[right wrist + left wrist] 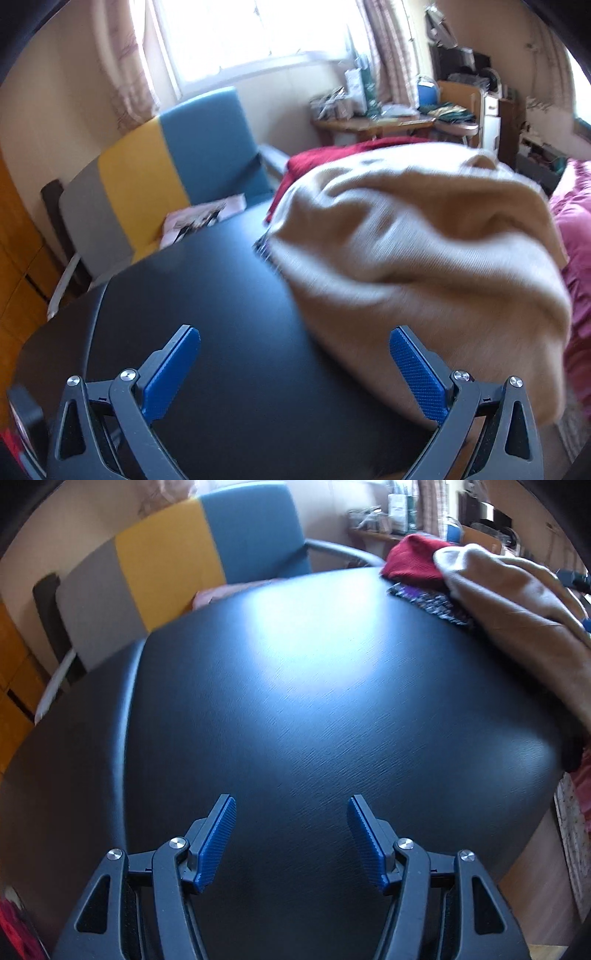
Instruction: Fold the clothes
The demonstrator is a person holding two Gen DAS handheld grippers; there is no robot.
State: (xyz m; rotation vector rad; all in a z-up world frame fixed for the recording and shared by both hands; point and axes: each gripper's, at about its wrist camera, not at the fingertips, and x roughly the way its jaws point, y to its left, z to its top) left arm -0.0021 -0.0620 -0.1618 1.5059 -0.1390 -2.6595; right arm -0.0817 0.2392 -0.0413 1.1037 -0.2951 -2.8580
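A beige garment [424, 258] lies crumpled on the right side of the black table [221, 295]. It also shows at the right edge of the left wrist view [517, 602]. A red garment [413, 561] and a dark patterned cloth [432, 603] lie behind it at the table's far edge. My left gripper [291, 801] is open and empty above bare tabletop [295, 701]. My right gripper [295, 334] is open and empty, its right finger [417, 369] close to the beige garment's near edge.
A sofa in grey, yellow and blue [177, 561] stands behind the table, with papers [199, 221] on its seat. A cluttered wooden desk [373, 122] stands at the back by the window. Pink bedding [576, 236] lies to the right.
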